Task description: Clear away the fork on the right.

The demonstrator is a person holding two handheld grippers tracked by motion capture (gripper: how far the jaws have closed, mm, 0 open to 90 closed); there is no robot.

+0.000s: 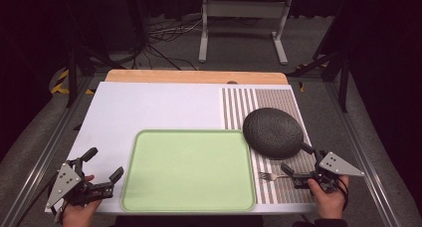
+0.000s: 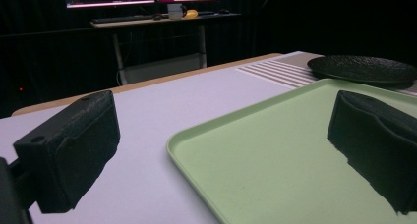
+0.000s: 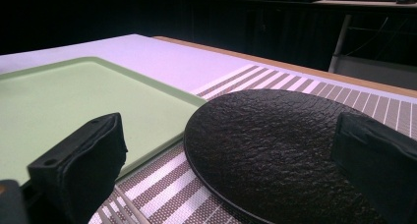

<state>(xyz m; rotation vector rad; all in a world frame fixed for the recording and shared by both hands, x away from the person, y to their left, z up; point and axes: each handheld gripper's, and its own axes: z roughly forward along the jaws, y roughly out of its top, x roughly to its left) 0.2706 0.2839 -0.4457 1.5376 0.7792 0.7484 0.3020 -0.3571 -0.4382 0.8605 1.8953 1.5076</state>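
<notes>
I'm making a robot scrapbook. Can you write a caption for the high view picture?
Two open grippers, left and right, wait beside a green tray, a black plate and a fork.

Silver fork (image 1: 271,176) — flat on striped placemat (image 1: 278,105), beside black plate (image 1: 272,132)

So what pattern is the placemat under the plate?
The placemat has brown-grey and white stripes, clearest in the high view.
</notes>
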